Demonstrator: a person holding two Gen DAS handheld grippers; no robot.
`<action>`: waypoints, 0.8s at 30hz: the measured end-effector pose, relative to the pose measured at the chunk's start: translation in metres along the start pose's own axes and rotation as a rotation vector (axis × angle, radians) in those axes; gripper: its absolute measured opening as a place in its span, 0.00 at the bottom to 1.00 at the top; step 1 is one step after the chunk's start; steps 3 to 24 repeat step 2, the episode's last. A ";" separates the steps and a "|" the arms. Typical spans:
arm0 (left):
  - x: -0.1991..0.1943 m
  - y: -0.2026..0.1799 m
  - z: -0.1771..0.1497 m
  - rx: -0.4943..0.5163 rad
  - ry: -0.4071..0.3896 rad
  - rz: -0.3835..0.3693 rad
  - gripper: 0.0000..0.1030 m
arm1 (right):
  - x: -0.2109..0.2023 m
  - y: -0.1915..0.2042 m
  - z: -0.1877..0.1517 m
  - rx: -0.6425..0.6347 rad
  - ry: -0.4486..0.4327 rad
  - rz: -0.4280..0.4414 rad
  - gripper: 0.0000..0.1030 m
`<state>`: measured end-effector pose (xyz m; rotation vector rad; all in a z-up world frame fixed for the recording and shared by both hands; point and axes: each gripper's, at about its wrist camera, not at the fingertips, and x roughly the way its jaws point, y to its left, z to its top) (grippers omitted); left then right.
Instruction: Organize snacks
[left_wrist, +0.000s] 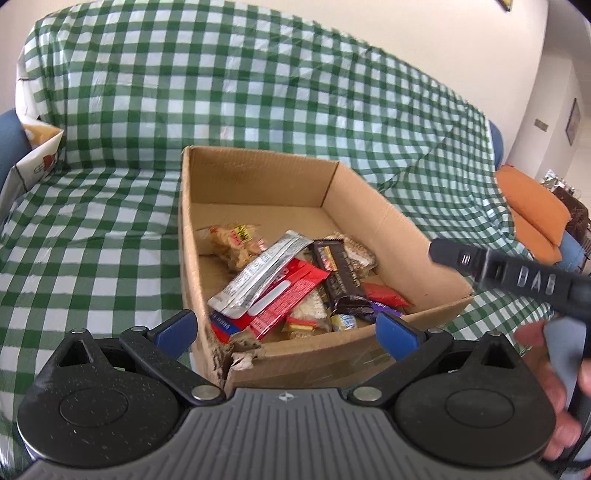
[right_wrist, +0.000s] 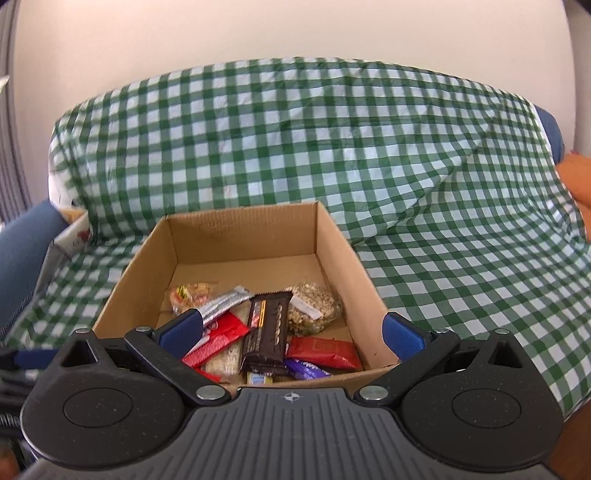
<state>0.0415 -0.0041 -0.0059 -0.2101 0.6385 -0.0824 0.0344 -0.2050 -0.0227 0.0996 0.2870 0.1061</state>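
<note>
An open cardboard box (left_wrist: 354, 206) (right_wrist: 340, 251) sits on a green checked cloth and holds several wrapped snacks: a silver bar (left_wrist: 258, 273), a red bar (left_wrist: 291, 295) (right_wrist: 218, 341), a dark brown bar (left_wrist: 341, 273) (right_wrist: 267, 328), a red packet (left_wrist: 386, 295) (right_wrist: 323, 350) and a clear bag of crackers (left_wrist: 231, 240) (right_wrist: 188, 293). My left gripper (left_wrist: 286, 330) hovers open at the box's torn near corner, holding nothing. My right gripper (right_wrist: 291, 332) hangs open over the box's near edge, empty. The right tool's black body (left_wrist: 517, 277) and a hand (left_wrist: 554, 387) show in the left wrist view.
The green checked cloth (left_wrist: 110, 221) (right_wrist: 443, 221) drapes a sofa seat and backrest. An orange cushion (left_wrist: 535, 214) lies at the right end. A white printed paper bag (left_wrist: 33, 162) stands at the left end by the blue armrest (right_wrist: 26, 251).
</note>
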 end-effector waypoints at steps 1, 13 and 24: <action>0.000 -0.001 0.000 0.007 -0.005 -0.001 1.00 | -0.001 -0.006 0.004 0.027 -0.010 -0.003 0.99; 0.001 -0.001 0.001 0.012 -0.008 0.001 1.00 | -0.002 -0.014 0.008 0.052 -0.028 -0.010 0.99; 0.001 -0.001 0.001 0.012 -0.008 0.001 1.00 | -0.002 -0.014 0.008 0.052 -0.028 -0.010 0.99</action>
